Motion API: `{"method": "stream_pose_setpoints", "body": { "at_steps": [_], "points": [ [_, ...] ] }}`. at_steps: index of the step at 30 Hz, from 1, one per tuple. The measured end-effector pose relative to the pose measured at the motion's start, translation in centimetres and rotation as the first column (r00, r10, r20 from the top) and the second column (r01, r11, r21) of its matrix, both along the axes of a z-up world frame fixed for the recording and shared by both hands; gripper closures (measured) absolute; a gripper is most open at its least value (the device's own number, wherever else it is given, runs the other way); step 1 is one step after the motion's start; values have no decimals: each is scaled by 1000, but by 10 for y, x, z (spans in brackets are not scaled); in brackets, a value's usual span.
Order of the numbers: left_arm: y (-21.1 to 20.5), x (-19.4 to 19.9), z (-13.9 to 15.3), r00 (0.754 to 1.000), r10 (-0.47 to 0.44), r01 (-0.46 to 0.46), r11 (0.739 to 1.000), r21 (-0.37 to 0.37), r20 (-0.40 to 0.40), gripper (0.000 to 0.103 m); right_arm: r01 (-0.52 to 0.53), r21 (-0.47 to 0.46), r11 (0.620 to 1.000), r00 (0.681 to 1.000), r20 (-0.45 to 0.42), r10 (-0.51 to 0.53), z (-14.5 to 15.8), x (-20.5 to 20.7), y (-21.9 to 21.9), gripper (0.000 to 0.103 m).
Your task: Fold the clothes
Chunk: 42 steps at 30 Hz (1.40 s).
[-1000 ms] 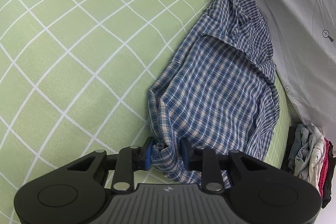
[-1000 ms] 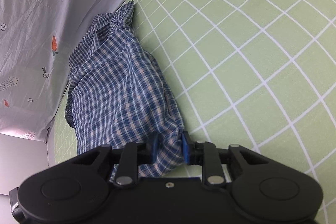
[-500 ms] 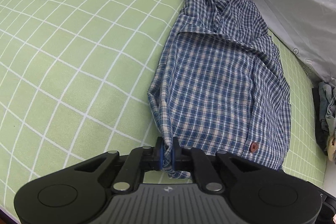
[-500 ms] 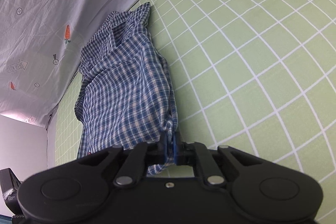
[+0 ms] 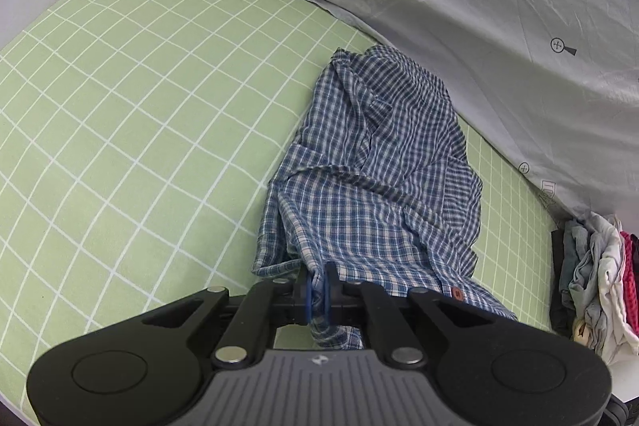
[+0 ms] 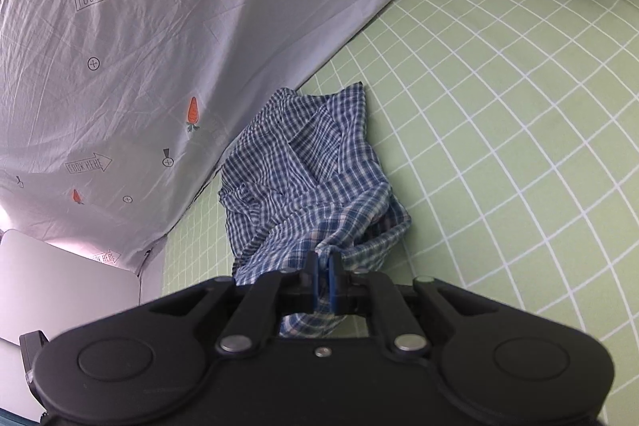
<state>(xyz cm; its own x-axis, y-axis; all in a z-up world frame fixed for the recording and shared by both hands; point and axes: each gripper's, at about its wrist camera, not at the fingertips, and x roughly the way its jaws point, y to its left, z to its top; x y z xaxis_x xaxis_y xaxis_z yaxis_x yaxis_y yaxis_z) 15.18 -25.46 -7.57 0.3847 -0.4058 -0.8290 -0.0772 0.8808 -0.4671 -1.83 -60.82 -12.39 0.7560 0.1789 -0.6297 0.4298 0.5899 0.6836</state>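
Nearest to me, the left gripper (image 5: pixel 318 286): jaws nearly closed, pinching a bunched edge of the shirt (image 5: pixel 371 186), with a flap of plaid hanging below the pads. I read this as a corner or hem grip, taken so the cloth can be raised and spread for folding.

The right gripper (image 6: pixel 324 276): same condition, jaws narrow and clamped on a gathered knot of the shirt, a loose tail dangling underneath. Two separate pinch points suggest I am holding one edge at both ends, though I cannot tell which edge it is.

The shirt is blue-and-white plaid. Its near end is drawn up to the jaws; the rest trails away crumpled on the bed (image 5: pixel 139 130), which has a green sheet with a white grid. One brown button (image 5: pixel 456 292) shows on the near edge, right of the left jaws. Fold not yet begun, in my judgement; the cloth is still twisted and needs flattening first.

Beyond the shirt, touching its far end, a grey sheet (image 6: pixel 139 46) rises like a backdrop. It carries printed carrots, small cross-in-circle marks, and arrows lettered "LOOK HERE".

Right of the shirt in the left view, at the bed's edge, a pile of clothes (image 5: pixel 591 274) in grey, white, red and black, probably waiting their turn.
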Motion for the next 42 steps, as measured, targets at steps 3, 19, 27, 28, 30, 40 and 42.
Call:
{"method": "stream_pose_setpoints", "body": {
  "at_steps": [3,19,27,28,30,40,42],
  "points": [
    [-1,24,0,1000,22,-21,999,-28,17,98,12,9,1000,1000,18,-12,3,22,-7,98],
    [-49,169,-40,998,64,-63,997,-39,23,99,6,3,1000,1000,-15,-6,-26,172,-51,98],
    [-65,221,-75,998,58,-57,998,27,-23,93,2,-92,996,1000,3,-1,-34,237,-66,96],
    [-65,223,-75,998,54,-53,998,40,-16,91,-7,-142,990,1000,7,8,-31,240,-64,93],
    [-65,225,-74,999,54,-54,997,62,-2,83,-19,-233,972,1000,12,23,-23,245,-62,87],
    [-31,201,-45,988,17,-10,999,-45,151,30,-42,-265,963,995,71,63,-5,215,-52,40],
    [-34,195,-50,988,-24,29,999,-28,150,30,-70,-253,965,995,55,86,-13,214,-46,33]
  ]
}}
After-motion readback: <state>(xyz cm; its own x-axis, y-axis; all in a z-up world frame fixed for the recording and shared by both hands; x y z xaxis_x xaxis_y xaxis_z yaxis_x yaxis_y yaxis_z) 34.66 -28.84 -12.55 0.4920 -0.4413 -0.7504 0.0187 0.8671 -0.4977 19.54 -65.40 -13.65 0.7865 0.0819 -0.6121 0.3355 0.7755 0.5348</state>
